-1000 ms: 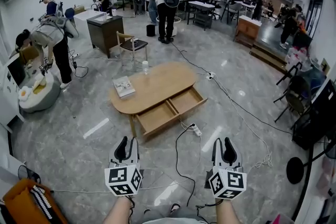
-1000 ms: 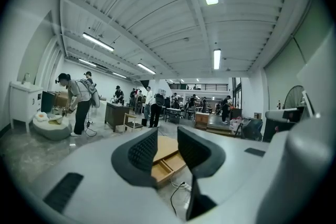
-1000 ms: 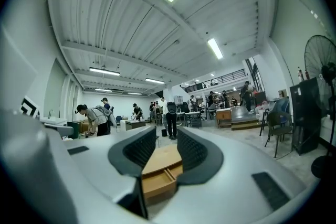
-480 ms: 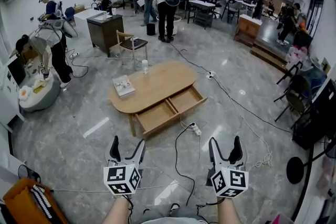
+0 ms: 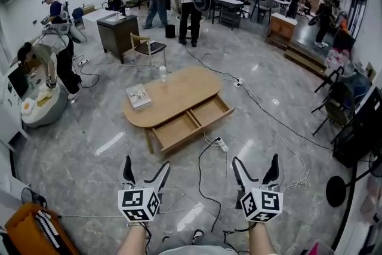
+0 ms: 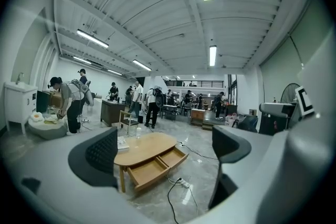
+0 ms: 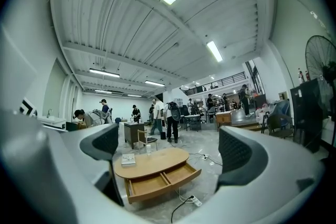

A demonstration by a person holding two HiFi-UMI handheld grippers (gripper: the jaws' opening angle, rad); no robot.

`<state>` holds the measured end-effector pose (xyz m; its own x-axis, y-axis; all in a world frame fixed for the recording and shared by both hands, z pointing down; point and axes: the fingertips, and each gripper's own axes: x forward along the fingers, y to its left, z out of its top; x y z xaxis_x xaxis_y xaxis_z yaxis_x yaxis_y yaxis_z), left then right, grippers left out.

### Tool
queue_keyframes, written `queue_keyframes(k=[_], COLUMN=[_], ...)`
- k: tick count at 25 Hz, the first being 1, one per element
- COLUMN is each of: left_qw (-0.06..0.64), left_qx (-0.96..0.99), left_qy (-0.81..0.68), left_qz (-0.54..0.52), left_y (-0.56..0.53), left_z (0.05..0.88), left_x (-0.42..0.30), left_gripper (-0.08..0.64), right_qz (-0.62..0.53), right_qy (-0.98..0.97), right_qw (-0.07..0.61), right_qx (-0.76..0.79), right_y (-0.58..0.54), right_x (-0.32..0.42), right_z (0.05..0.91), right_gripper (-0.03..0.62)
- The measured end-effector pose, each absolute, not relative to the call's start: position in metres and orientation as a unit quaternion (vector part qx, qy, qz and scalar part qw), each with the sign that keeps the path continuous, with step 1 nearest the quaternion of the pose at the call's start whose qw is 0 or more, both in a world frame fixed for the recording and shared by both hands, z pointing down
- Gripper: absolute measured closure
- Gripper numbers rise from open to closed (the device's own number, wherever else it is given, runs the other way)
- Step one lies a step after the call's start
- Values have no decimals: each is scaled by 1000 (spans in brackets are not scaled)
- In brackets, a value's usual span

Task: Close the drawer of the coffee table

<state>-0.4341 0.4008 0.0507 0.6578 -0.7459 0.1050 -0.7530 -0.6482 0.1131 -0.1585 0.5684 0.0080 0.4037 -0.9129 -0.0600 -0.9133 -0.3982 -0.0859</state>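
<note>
Coffee table (image 5: 173, 95) stands on the floor, well ahead of both grippers. Its drawer (image 5: 192, 122) is pulled out from the near long edge. It has two compartments, both seemingly empty, though small in view. Left gripper (image 5: 145, 165) and right gripper (image 5: 255, 162) hover over the floor, apart from the table — jaws spread wide, just been opening, nothing between them. Book (image 5: 138, 96) lies at the tabletop's left end, bottle (image 5: 162, 73) at its far edge. Power strip (image 5: 221, 144) lies near the drawer front.
</note>
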Motion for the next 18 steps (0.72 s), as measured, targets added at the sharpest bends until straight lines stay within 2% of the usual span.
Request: queue_keyframes(k=[18], left_qw=[86], left_qx=[894], left_qy=[-438], left_qz=[43], left_y=[390], left_z=[73], left_x=[-383], left_gripper=[15], right_qz=[-30], right_qy=[523], right_qw=[78], right_qx=[-849], right_y=[572], right_x=[-64], right_z=[31], right_gripper=[5])
